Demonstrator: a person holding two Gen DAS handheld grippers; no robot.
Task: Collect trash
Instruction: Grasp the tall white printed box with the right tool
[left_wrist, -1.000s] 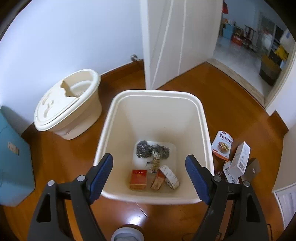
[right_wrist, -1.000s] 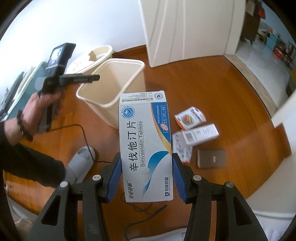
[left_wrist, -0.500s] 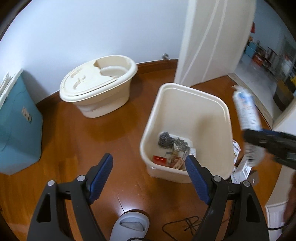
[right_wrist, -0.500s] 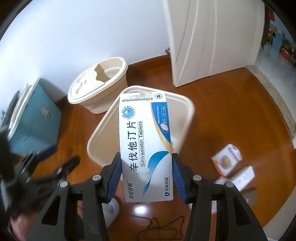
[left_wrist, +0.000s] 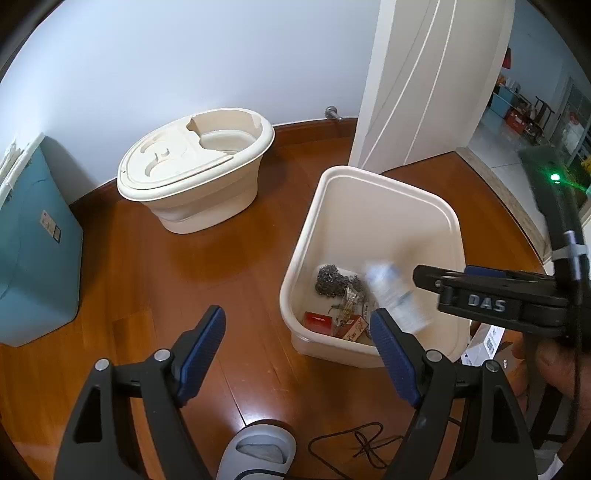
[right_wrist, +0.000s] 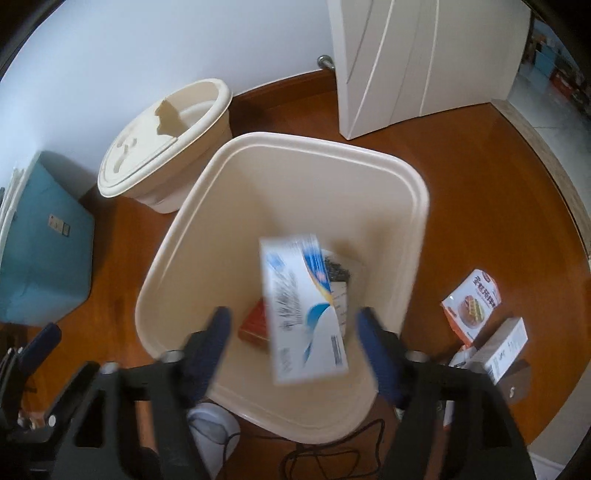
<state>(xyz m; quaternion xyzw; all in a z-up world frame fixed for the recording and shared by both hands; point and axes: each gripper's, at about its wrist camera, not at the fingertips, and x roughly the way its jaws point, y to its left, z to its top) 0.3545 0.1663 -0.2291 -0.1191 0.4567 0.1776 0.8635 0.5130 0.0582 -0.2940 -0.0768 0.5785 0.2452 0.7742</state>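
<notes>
Opening over the bin (right_wrist: 417, 184), the right gripper (right_wrist: 293, 350) spreads its jaws and its pads no longer touch the box (right_wrist: 303, 306), which appears blurred and tilted between them, falling inside the rim. The gripper points steeply down from directly above the bin mouth, so the box falls inside the walls and not onto the floor (right_wrist: 480, 166). In the left wrist view the same box (left_wrist: 395, 295) shows as a pale streak above the trash already at the bottom: a red carton (left_wrist: 317, 320), a dark mesh wad (left_wrist: 334, 282) and other scraps. The left gripper (left_wrist: 297, 358) is empty with its jaws spread wide, held off at about 8 o'clock from the bin, probably to leave the mouth free for the right gripper (left_wrist: 491, 299), which reaches in from 3 o'clock. The bin stands upright on the floor, open side up, well apart from the lidded tub (right_wrist: 166, 140) at its 10 o'clock. More trash remains on the floor at the bin's 3 to 4 o'clock in the right wrist view: an orange packet (right_wrist: 472, 301), a white carton (right_wrist: 504, 349) and a dark flat item (right_wrist: 517, 380), lying close together, some touching. Judged from this, collection is partly done, and the right gripper is nearer to those pieces. A cable (right_wrist: 332, 454) lies at the bin's 6 o'clock and could snag a low reach.
</notes>
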